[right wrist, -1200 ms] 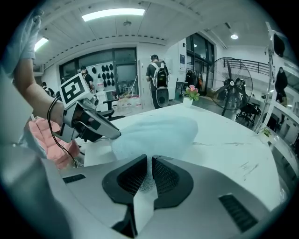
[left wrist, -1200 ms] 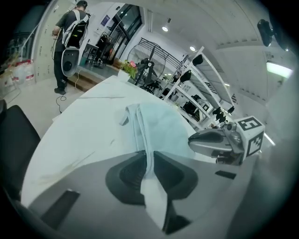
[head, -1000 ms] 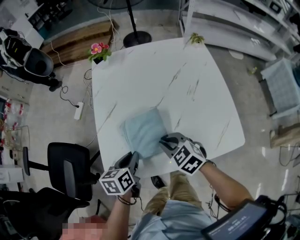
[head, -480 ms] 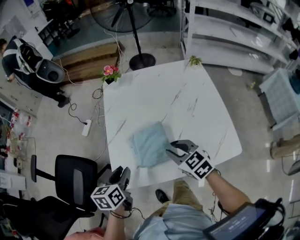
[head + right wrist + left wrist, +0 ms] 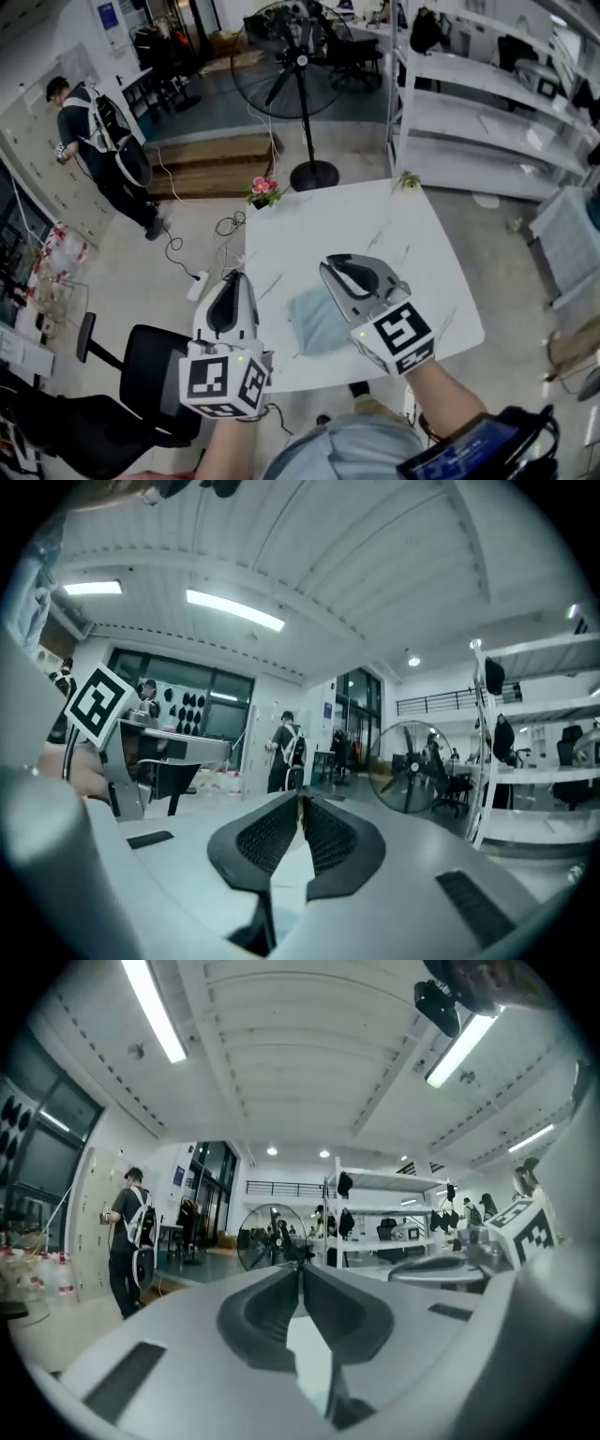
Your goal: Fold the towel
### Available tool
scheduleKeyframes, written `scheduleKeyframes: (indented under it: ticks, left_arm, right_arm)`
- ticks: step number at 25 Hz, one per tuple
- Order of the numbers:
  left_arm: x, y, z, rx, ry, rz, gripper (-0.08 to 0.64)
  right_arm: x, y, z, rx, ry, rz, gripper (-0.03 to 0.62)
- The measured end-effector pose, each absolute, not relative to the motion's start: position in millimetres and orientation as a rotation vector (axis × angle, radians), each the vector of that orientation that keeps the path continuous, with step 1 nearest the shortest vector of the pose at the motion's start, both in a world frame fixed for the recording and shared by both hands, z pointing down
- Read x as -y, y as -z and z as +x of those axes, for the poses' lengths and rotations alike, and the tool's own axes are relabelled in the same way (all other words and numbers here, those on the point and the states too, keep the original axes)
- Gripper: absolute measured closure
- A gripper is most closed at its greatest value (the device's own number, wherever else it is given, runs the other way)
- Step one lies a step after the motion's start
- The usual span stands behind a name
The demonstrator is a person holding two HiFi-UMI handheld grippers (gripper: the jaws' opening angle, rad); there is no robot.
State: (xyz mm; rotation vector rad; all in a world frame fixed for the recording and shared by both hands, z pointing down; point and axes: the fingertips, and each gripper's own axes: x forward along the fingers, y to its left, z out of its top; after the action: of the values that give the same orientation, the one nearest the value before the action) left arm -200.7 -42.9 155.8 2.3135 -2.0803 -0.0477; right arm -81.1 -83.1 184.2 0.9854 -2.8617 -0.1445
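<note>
Both tools are clenched and empty: left tool [image 5: 302, 1274] jaws have just been closing, tips together, nothing between them; right tool [image 5: 300, 803] same, jaws just closed tip to tip on nothing; both held level and side by side above the tabletop [image 5: 309, 230], pointing out across the room toward the fan [image 5: 291, 56]; towel [image 5: 317, 323] lies folded in a squarish pad on the tabletop near its front edge, touched by neither tool, showing between them in head view; flowers [image 5: 263, 187] by the far left corner; chair [image 5: 150, 361] left of the tabletop.
</note>
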Motion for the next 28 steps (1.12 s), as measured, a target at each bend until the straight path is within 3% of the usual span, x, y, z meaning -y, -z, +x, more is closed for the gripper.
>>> scheduleKeyframes:
  ticks: [1, 3, 28]
  left_arm:
    - [42.5, -144.2, -196.8, 2.103, 0.069, 2.327, 0.541]
    - [40.1, -131.1, -188.4, 2.140, 0.080, 2.358, 0.546]
    - [60.9, -153.7, -160.4, 2.211, -0.019, 2.295, 0.551]
  right_arm:
    - [80.7, -174.3, -81.4, 2.870, 0.187, 1.011, 0.573]
    - [76.5, -165.3, -80.8, 2.885, 0.229, 1.057, 0.577]
    - [99.0, -178.1, -73.2, 2.914, 0.211, 1.042, 0.579]
